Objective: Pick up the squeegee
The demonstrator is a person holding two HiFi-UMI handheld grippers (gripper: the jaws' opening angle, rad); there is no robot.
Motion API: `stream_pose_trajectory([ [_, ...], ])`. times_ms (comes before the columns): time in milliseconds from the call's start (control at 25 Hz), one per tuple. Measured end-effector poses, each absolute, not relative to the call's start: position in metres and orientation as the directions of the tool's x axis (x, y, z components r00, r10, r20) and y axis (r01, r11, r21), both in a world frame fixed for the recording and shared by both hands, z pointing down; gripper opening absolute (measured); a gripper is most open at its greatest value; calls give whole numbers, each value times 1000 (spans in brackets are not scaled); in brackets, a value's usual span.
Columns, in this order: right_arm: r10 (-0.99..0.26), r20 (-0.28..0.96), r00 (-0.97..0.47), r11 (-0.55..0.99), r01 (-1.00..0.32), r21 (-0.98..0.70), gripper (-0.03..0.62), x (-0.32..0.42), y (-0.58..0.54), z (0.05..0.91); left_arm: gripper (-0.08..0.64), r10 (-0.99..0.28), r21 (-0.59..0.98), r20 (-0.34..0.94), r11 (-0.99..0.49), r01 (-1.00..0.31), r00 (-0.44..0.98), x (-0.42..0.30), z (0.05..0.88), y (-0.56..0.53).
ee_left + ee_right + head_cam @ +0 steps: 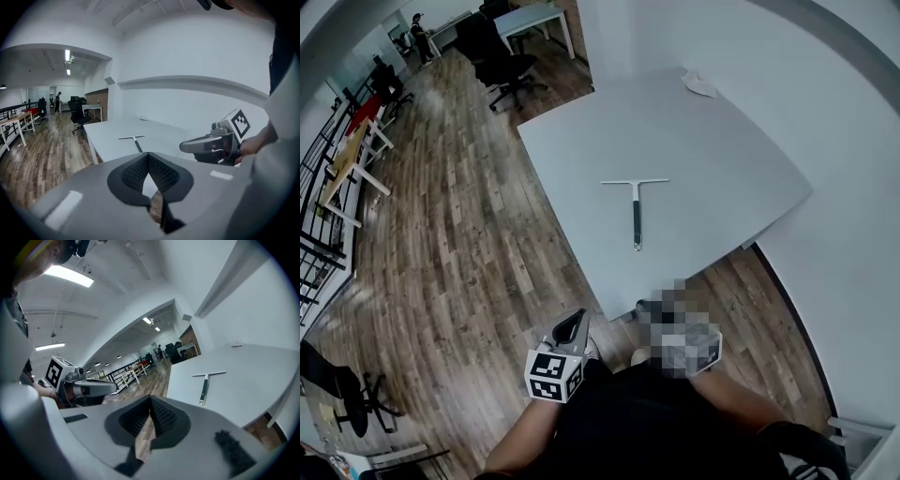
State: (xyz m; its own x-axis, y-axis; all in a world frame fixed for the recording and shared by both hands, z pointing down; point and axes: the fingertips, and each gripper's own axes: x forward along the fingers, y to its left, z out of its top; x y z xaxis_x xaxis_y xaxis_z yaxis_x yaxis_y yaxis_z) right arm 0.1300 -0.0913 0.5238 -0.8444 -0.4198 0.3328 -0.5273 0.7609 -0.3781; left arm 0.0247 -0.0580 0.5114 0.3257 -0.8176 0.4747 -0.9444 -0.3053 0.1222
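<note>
The squeegee (635,204), a white T-shaped blade on a dark handle, lies flat near the middle of the grey table (722,159), handle toward me. In the left gripper view the squeegee (133,139) sits far ahead of the shut, empty left gripper (148,155). The right gripper (150,399) is also shut and empty, with the squeegee (206,383) ahead to its right. Both grippers are held close to my body, short of the table's near edge; the left gripper (577,319) shows in the head view, while a blurred patch hides most of the right one.
A crumpled white cloth (698,84) lies at the table's far corner. A white wall runs along the table's right side. Wooden floor (469,234) spreads to the left, with office chairs (502,56), more desks and a railing further off.
</note>
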Motion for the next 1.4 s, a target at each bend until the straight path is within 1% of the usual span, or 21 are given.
stream_pose_trajectory([
  [240, -451, 338, -826, 733, -559, -388, 6, 142, -107, 532, 6, -784, 122, 487, -375, -919, 385, 42, 515, -84],
  [400, -495, 356, -792, 694, -608, -387, 6, 153, -118, 538, 8, -754, 137, 484, -436, -889, 444, 53, 517, -104],
  [560, -523, 387, -760, 650, -649, -396, 6, 159, -132, 550, 6, -723, 179, 489, -464, -867, 488, 56, 526, -126],
  [720, -533, 429, -730, 615, -682, -397, 6, 161, -151, 561, 6, -707, 183, 495, -485, -855, 506, 54, 533, -154],
  [1080, -585, 523, -620, 580, -771, -265, 10, 134, -222, 582, 6, -665, 161, 523, -538, -828, 533, 25, 561, -209],
  [1200, -604, 545, -582, 553, -798, -239, 36, 127, -251, 593, 6, -647, 177, 537, -541, -822, 541, 16, 578, -228],
  [1400, -616, 592, -519, 512, -835, -200, 51, 117, -291, 614, 6, -608, 218, 564, -543, -811, 559, 5, 607, -254],
])
